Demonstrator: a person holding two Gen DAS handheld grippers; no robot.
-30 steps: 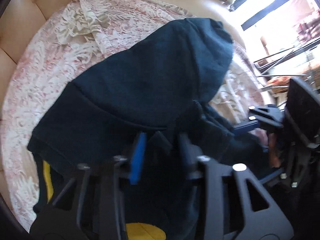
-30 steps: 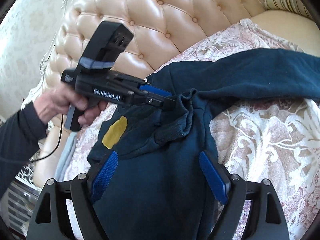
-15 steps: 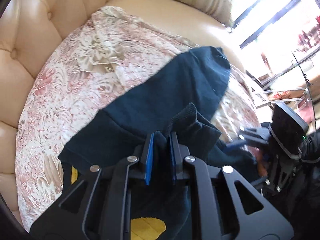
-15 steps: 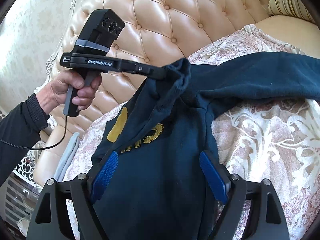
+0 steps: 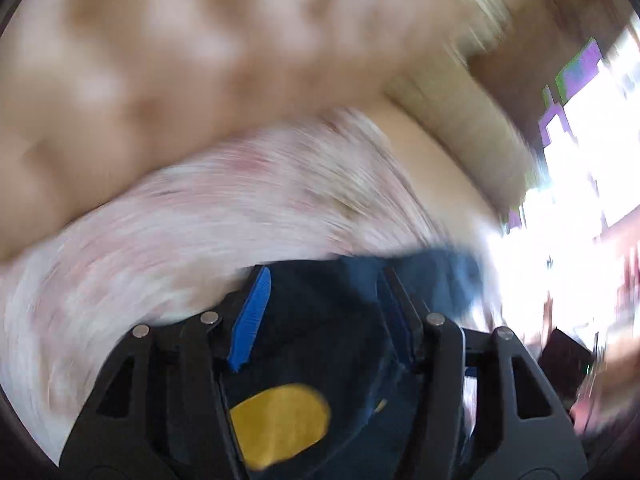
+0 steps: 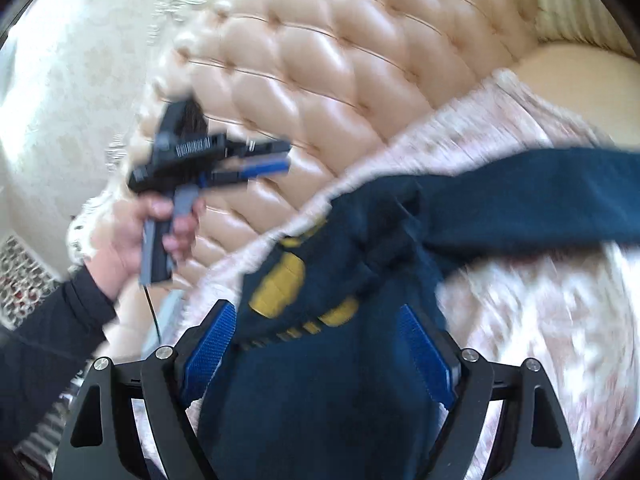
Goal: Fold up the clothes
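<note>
1. Left wrist view: left claw [image 5: 324, 300] opening, blue pads [image 5: 250, 316] spread, dark navy sweatshirt [image 5: 320, 320] seen between and below them, not pinched; heavy blur.
2. Right wrist view: same left claw [image 6: 280, 162] up in the air before the tufted sofa back [image 6: 340, 80], nothing between its pads, gripped by a hand [image 6: 132, 236].
3. Right claw [image 6: 320, 348] spread wide, sweatshirt [image 6: 320, 400] passing between the pads without pressing contact, so not held.
4. Sweatshirt lying rumpled on the pink lace cover [image 6: 540, 300] over the sofa seat, yellow print [image 6: 280, 284] bunched, one sleeve [image 6: 540, 200] stretched to the right.
5. Judged early: one fold perhaps dropped in, nothing flat or squared, sleeves and body left to fold.
</note>
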